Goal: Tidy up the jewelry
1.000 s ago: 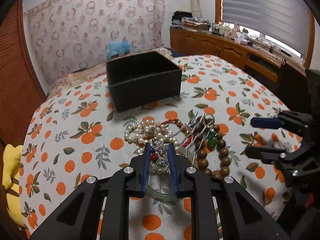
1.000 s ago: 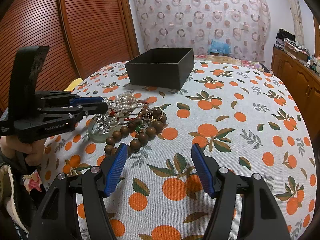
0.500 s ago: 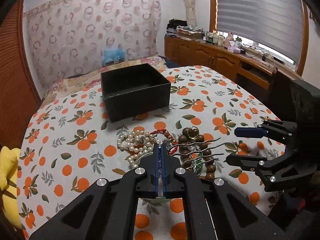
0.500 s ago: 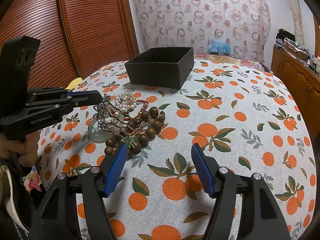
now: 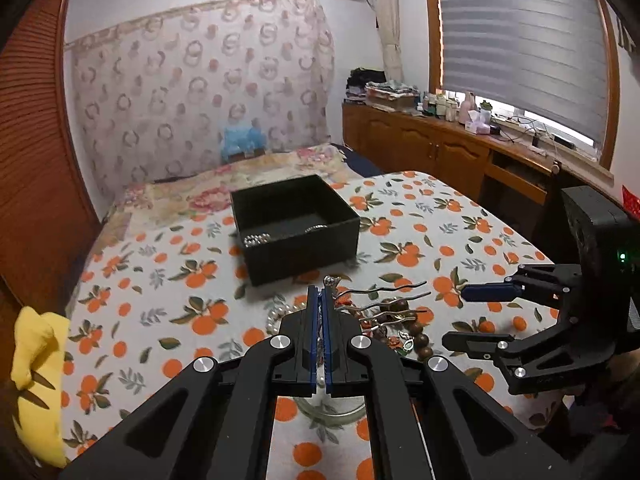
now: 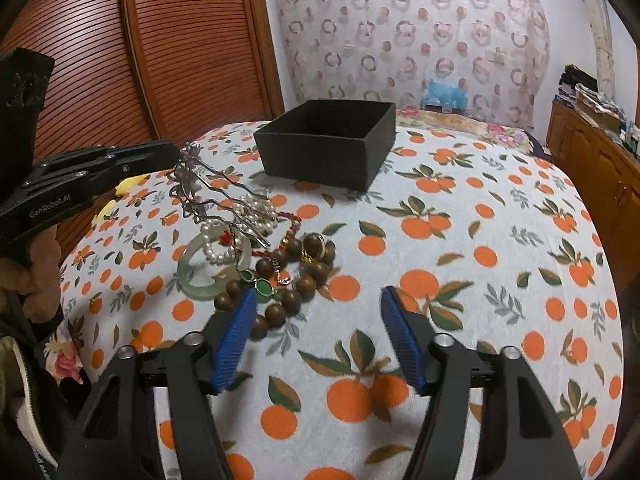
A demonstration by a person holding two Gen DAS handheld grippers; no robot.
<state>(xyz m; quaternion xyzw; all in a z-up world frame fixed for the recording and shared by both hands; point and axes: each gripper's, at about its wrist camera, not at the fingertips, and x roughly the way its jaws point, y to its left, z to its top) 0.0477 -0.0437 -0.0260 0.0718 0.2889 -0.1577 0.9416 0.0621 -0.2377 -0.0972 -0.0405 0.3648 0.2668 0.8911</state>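
Observation:
My left gripper (image 5: 320, 300) is shut on the ornate head of silver hair pins (image 5: 384, 300), held above the table with the wavy prongs pointing right. They also show in the right wrist view (image 6: 218, 196), hanging from the left gripper (image 6: 172, 156). Below lies a pile: pearl strand (image 6: 256, 212), pale jade bangle (image 6: 196, 276), brown bead bracelet (image 6: 308, 276), green stone piece (image 6: 263, 289). A black open box (image 5: 296, 228) stands beyond, with some jewelry inside. My right gripper (image 6: 318, 332) is open and empty, near the pile's front.
The table has an orange-print cloth (image 6: 460, 240). A wooden cabinet (image 5: 432, 152) runs along the right wall. A yellow cloth (image 5: 36, 360) lies at the table's left edge. A louvred wooden door (image 6: 160, 48) stands at the left.
My left gripper closed on the hair pins in the pile and lifted them off the table. The right gripper has stayed still and open.

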